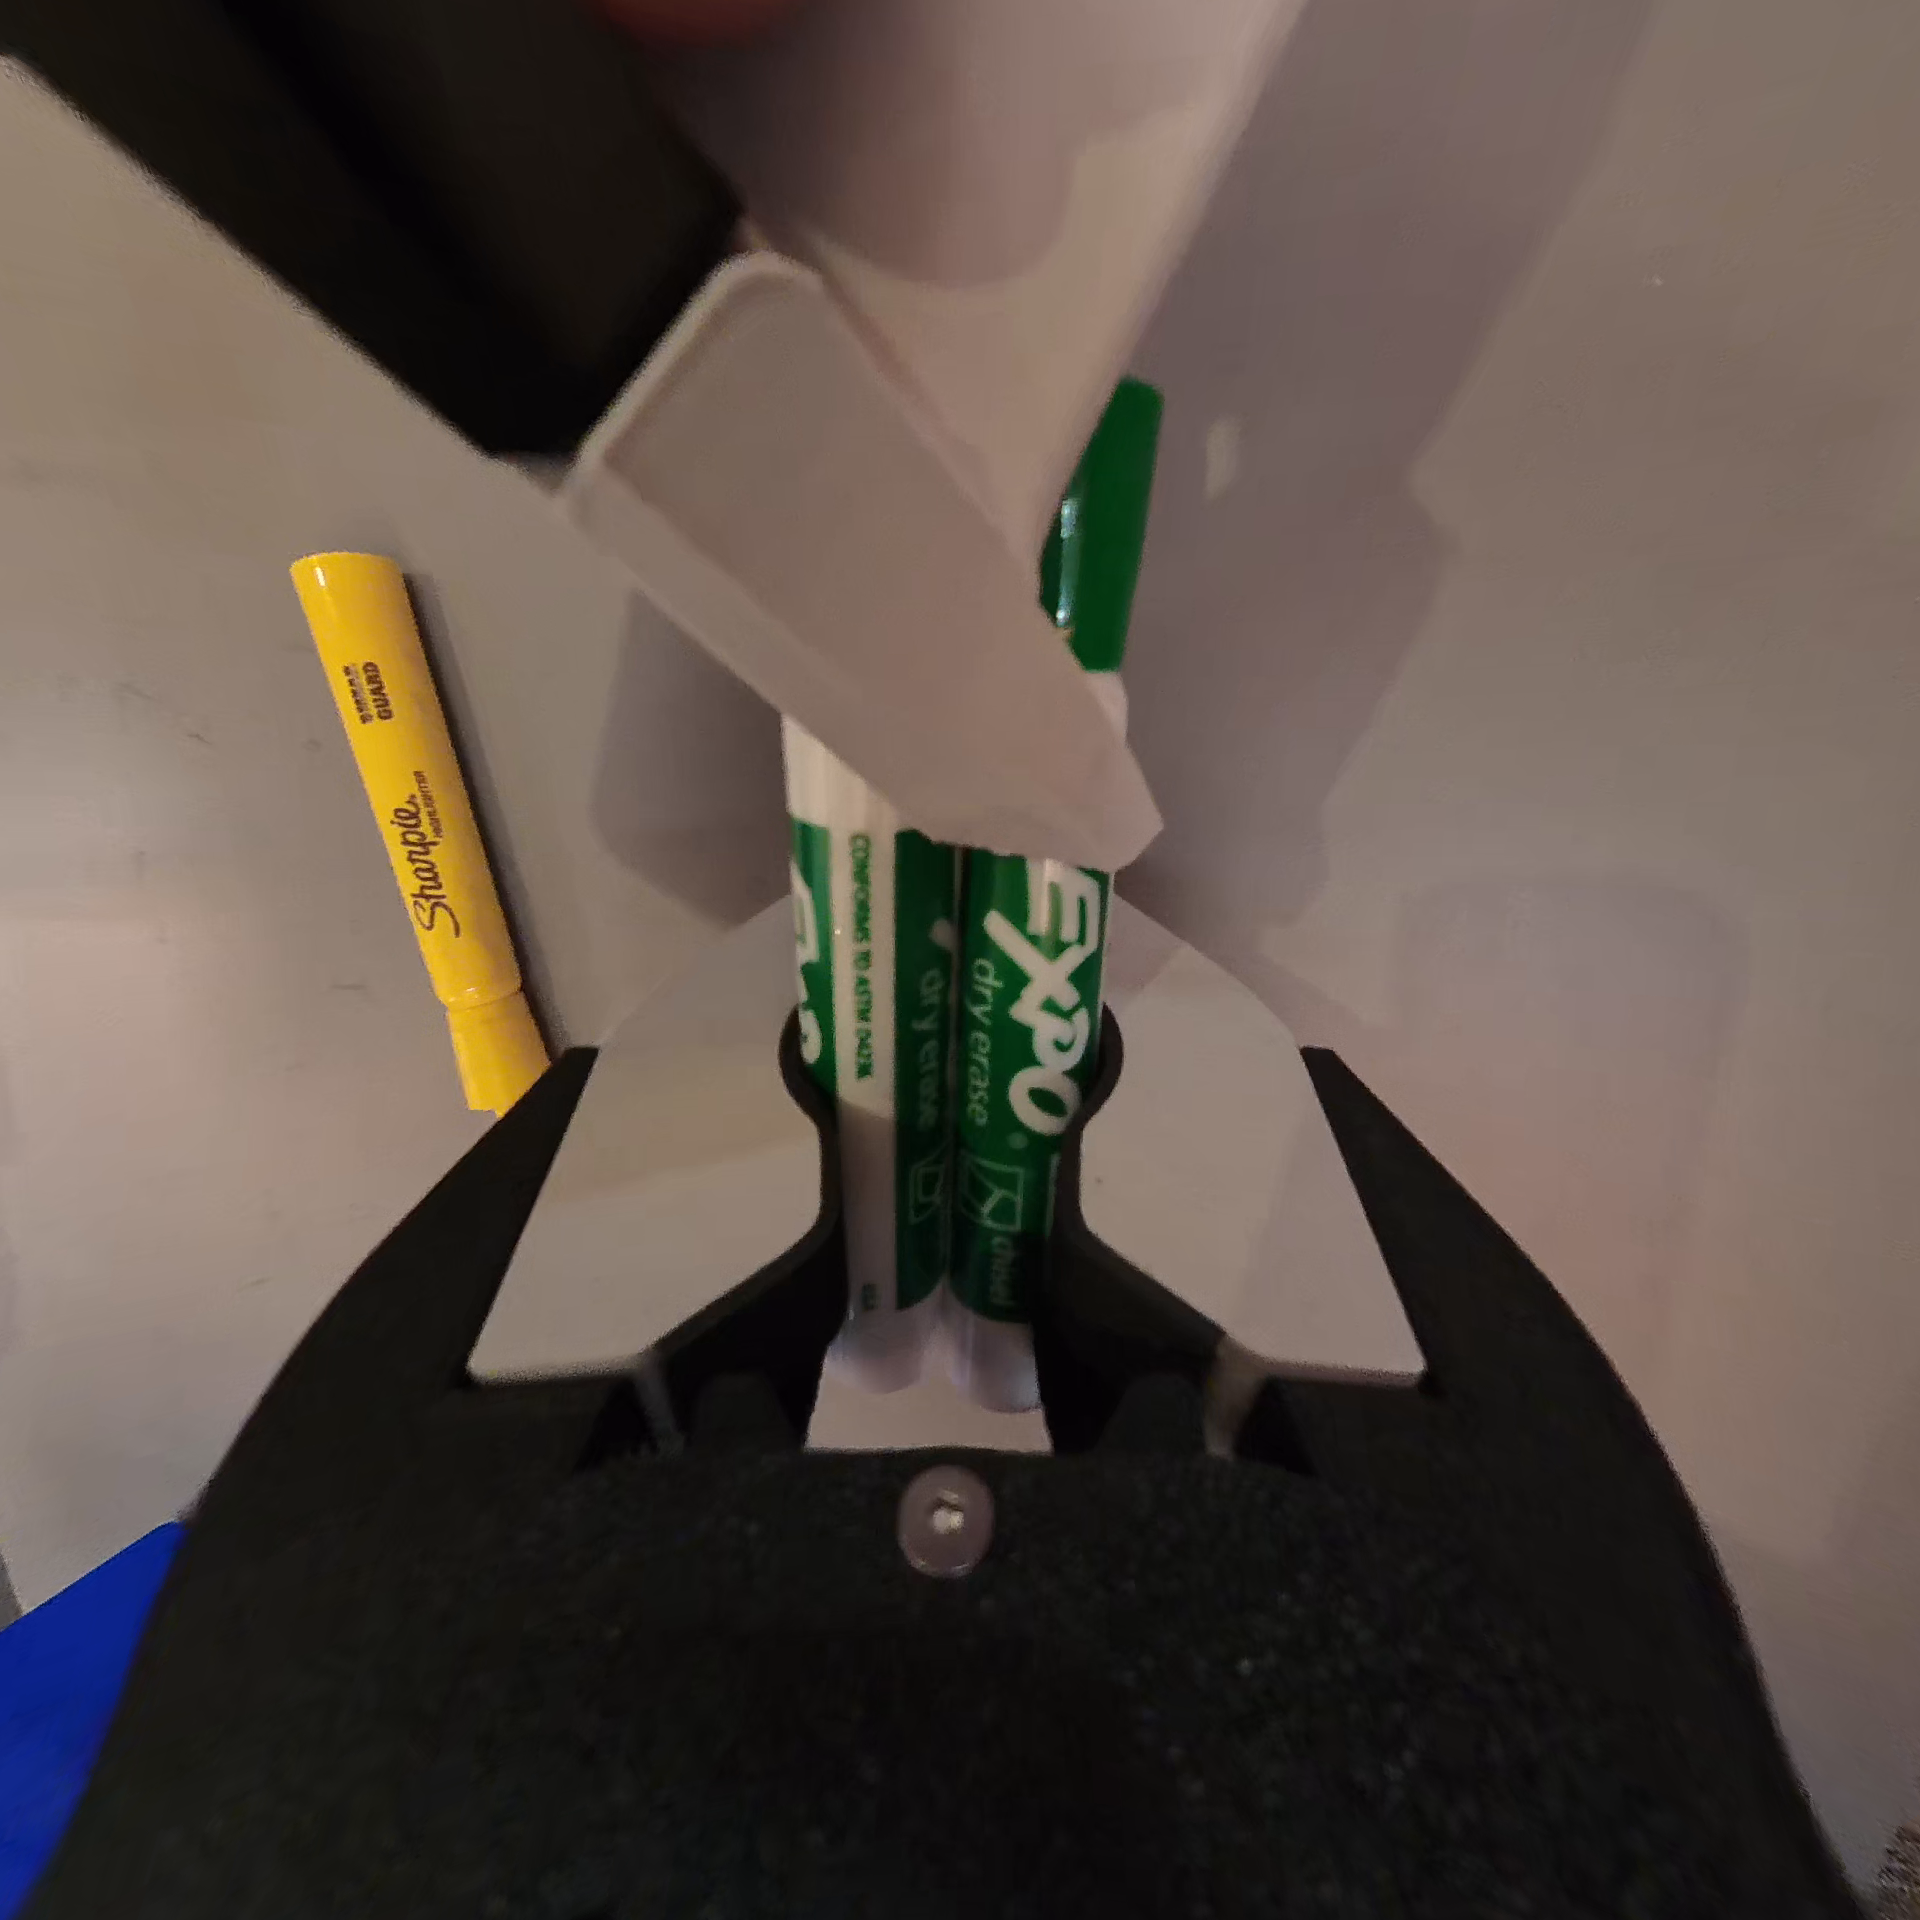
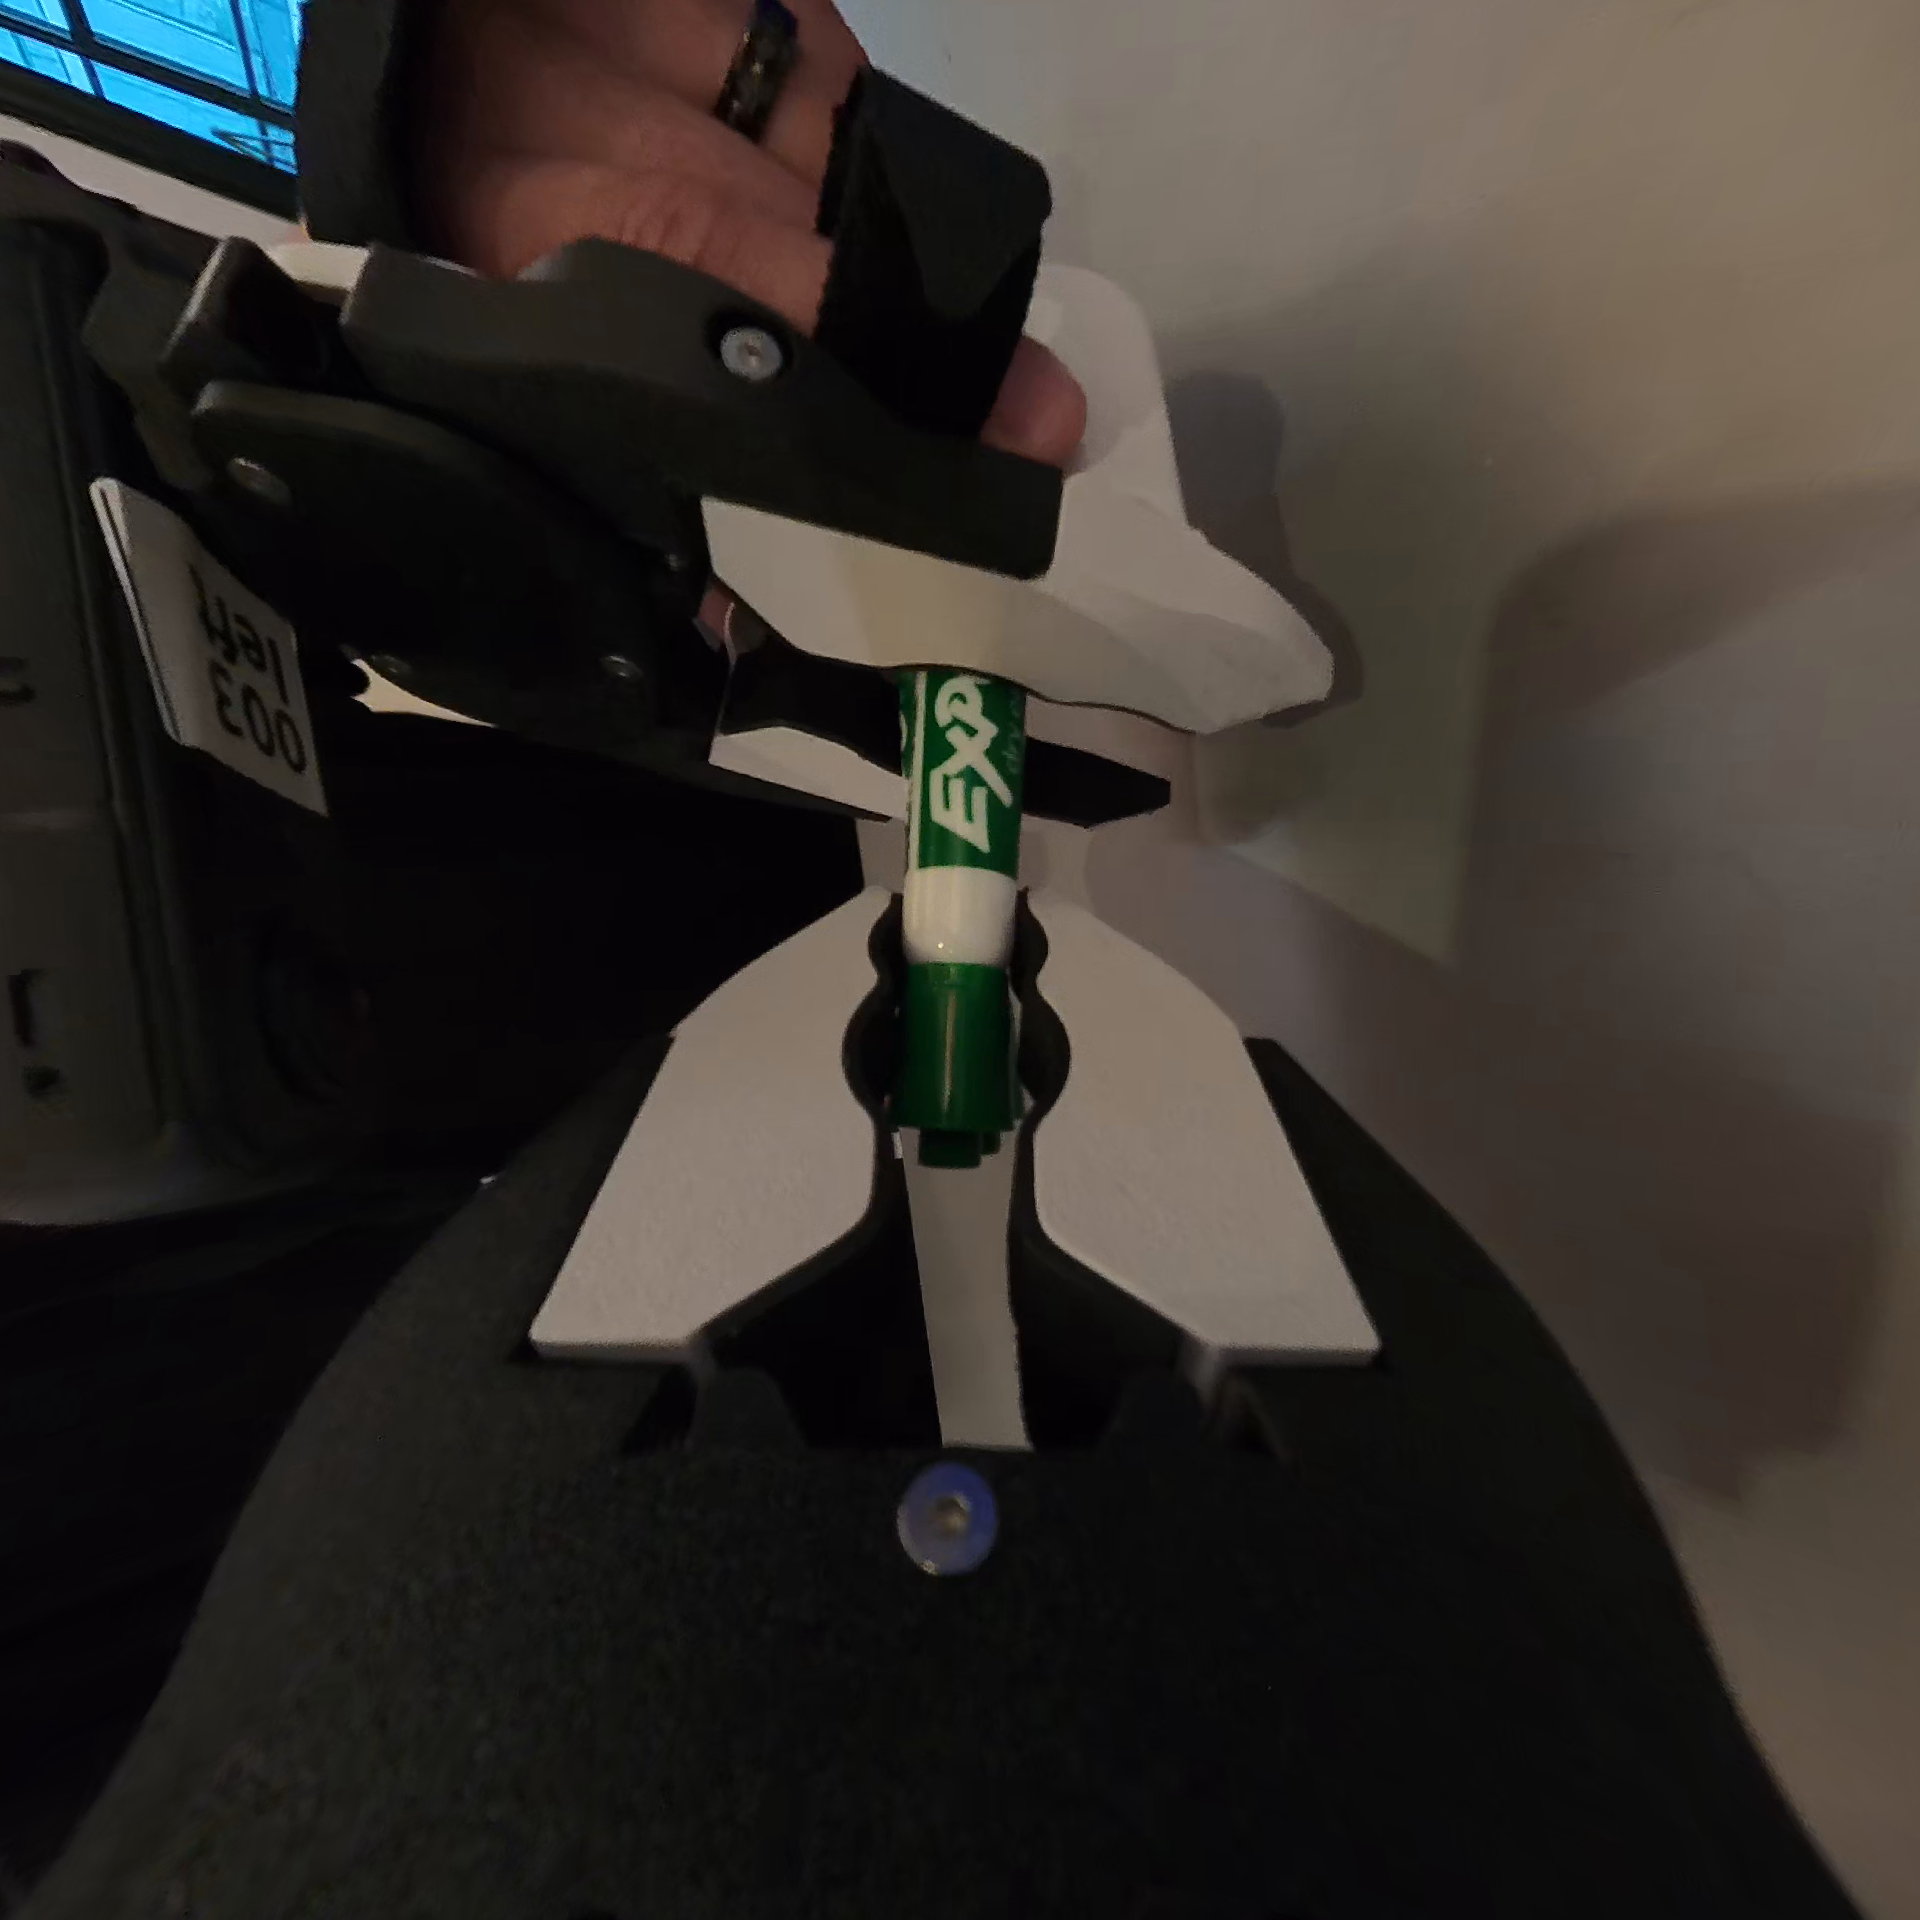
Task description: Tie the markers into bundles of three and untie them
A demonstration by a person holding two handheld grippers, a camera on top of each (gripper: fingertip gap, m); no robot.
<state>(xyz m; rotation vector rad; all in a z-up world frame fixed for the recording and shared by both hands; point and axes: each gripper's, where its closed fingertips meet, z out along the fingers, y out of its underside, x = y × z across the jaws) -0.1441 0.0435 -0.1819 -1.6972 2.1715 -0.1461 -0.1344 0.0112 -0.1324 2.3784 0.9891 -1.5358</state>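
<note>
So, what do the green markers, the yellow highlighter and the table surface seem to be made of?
The white-barrelled green markers look like smooth plastic: glossy highlights run along their barrels and caps. The yellow cylindrical highlighter also looks like glossy plastic, with a bright reflection near its end. The pale grey table surface appears matt, perhaps laminate; only faint scuffs show, so this is uncertain.

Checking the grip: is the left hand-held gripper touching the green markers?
Touching. The left wrist view shows the left hand-held gripper closed against both sides of the green markers.

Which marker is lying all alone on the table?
The yellow marker lies alone; the green markers are held between both grippers.
</note>
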